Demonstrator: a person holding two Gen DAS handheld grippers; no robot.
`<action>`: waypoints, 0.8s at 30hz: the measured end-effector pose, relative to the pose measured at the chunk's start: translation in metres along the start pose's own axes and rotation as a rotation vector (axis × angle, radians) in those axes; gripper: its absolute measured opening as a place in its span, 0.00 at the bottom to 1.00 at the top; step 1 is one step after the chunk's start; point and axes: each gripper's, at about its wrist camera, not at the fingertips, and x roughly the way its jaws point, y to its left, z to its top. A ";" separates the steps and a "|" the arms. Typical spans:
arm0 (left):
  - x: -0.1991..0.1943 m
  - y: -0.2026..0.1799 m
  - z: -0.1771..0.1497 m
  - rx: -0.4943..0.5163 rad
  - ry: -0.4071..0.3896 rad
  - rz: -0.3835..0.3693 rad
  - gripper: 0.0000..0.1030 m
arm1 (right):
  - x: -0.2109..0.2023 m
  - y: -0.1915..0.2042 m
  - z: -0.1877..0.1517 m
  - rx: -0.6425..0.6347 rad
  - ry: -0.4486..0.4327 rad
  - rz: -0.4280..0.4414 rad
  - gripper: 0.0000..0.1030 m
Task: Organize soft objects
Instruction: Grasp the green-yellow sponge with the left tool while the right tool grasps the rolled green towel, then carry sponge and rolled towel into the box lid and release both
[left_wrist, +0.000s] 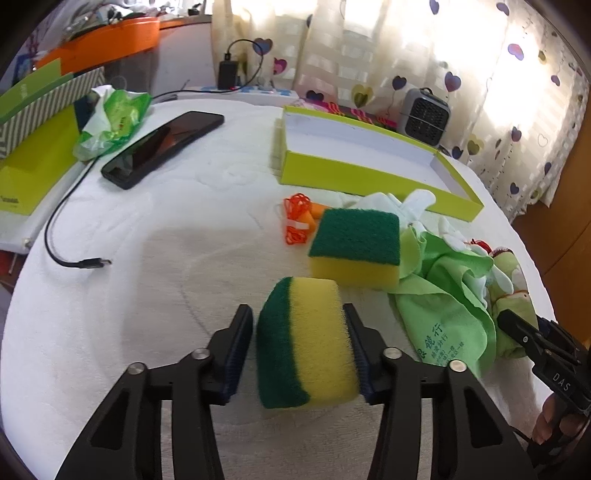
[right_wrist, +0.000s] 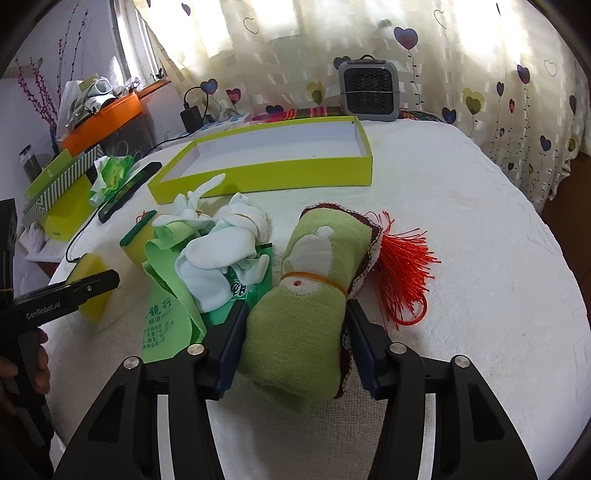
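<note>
The left gripper (left_wrist: 299, 350) pinches a scouring sponge (left_wrist: 304, 343); the right gripper (right_wrist: 295, 341) clamps a rolled green towel (right_wrist: 306, 314), both probably bound for the shallow box (right_wrist: 258, 177).

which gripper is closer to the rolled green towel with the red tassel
Right. The right gripper has the rolled green towel between its fingers; the left gripper sits off to its side, around a sponge.

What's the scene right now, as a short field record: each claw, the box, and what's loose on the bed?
left claw: pads against a sponge stood on edge, green scrub side to the left
right claw: pads against the rolled green cloth with red tassel
box: open, nothing in it, behind the pile
loose: second sponge, white socks, green wipe cloth, orange cord
</note>
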 end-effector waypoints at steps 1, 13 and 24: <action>-0.001 0.002 0.000 -0.005 -0.001 -0.001 0.38 | 0.000 0.000 0.000 -0.001 -0.002 -0.001 0.47; -0.016 0.001 0.000 0.010 -0.033 -0.019 0.27 | -0.009 0.004 0.000 -0.023 -0.043 0.008 0.38; -0.025 -0.007 0.022 0.032 -0.049 -0.072 0.27 | -0.026 0.003 0.016 -0.022 -0.102 0.018 0.37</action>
